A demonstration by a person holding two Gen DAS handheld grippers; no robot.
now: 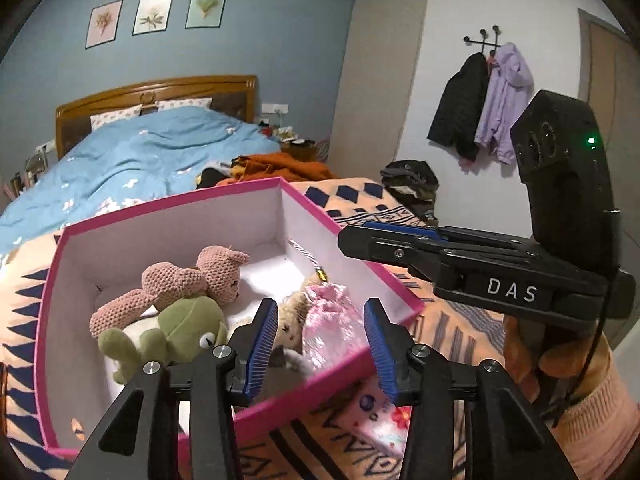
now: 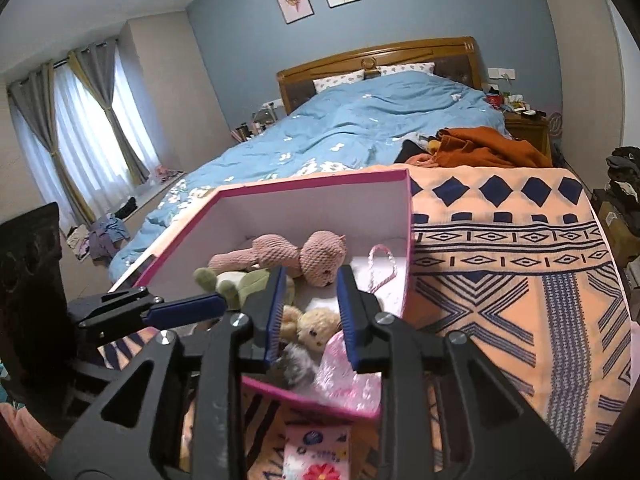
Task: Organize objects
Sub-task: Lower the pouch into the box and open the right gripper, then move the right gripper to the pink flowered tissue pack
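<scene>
The pink-edged box (image 1: 168,216) sits on a patterned orange blanket (image 2: 520,248) at the foot of the bed, holding a pink knitted bear (image 1: 192,276), a green frog plush (image 1: 176,332), a cream plush (image 2: 316,330) and a pink drawstring pouch (image 1: 332,320). Left gripper (image 1: 322,340) hangs spread over the pouch, pinching nothing. Right gripper (image 2: 312,312) is slightly parted above the cream plush, empty too. A floral card (image 2: 316,456) lies just outside the box's near wall.

The box (image 1: 168,216) looks like matt card, pink outside, white inside. The bear (image 1: 192,276) is rough crochet; the frog (image 1: 180,328) soft plush. The pouch (image 1: 332,320) is glossy sheer fabric. Fingers (image 1: 264,344) carry ribbed blue rubber pads on matt black plastic.
</scene>
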